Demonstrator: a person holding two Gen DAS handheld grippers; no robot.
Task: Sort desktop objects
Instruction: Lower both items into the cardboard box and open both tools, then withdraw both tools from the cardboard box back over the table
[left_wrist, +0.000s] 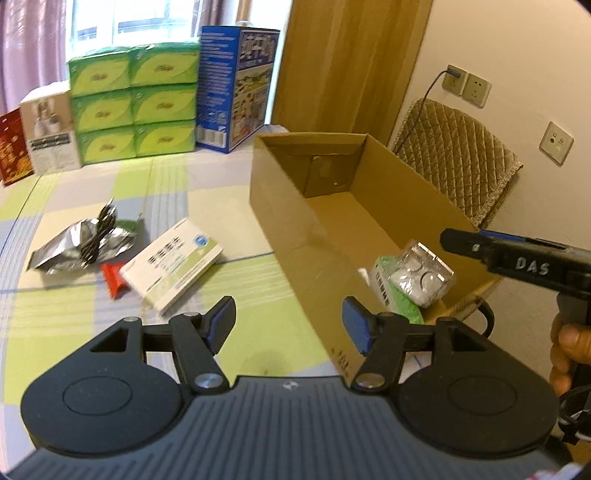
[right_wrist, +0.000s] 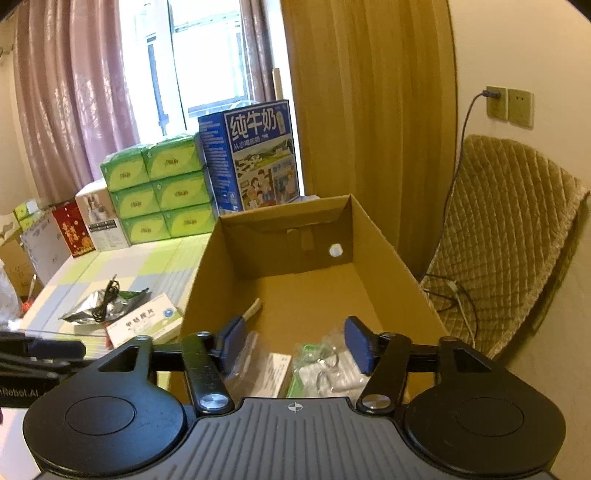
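Both wrist views face the window; both share the cardboard box (left_wrist: 295, 236), right closer

A lived-in room of a home, used partly for storing groceries.

Pinkish curtains (right_wrist: 70, 110) hang beside a bright window (right_wrist: 207, 62); a checked cloth (left_wrist: 92, 306) covers the worktop, where stacked green tissue packs (right_wrist: 159, 192) and a blue milk carton case (right_wrist: 255, 158) stand at the far edge. A quilted-covered chair (right_wrist: 506, 236) sits by a wall with sockets (right_wrist: 509, 105) and a plugged-in cable.
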